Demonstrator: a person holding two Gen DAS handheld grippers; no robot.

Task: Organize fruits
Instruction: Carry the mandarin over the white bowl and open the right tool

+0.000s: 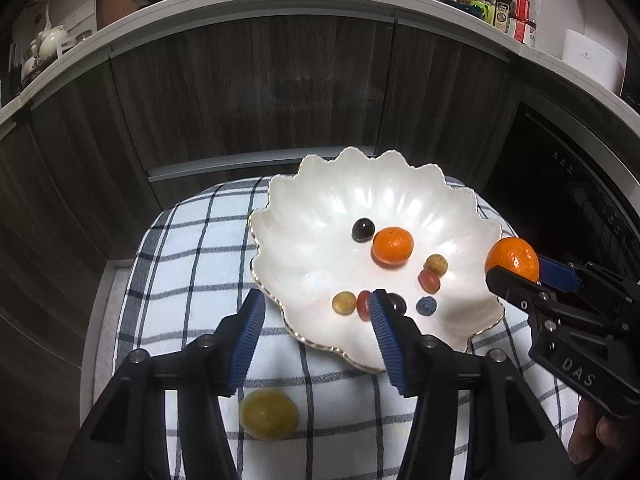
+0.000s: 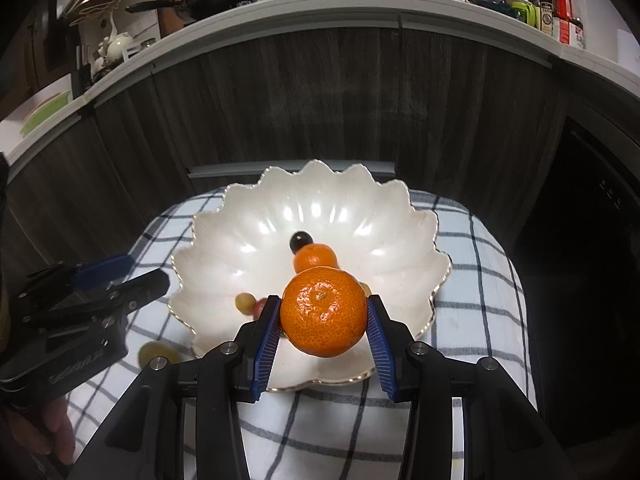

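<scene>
Mandarin (image 2: 323, 311) sat between right gripper (image 2: 323, 316) pads, pinched, above the scalloped bowl (image 2: 224, 248). Left gripper (image 1: 316, 312) spread, empty; green grape (image 1: 269, 413) lay beneath.

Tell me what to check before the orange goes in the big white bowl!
1. Right tool shut on the orange: ok, both pads press its sides.
2. Orange above the bowl: ok in the right wrist view.
3. Free landing spot: ok, bare bowl beside the other orange and grapes.
4. Left tool out of the way: ok, open and empty at the bowl's near rim.
5. Yellow grape put away: not ok, it lies on the checked cloth.
6. Height above the bowl: cannot tell.
</scene>
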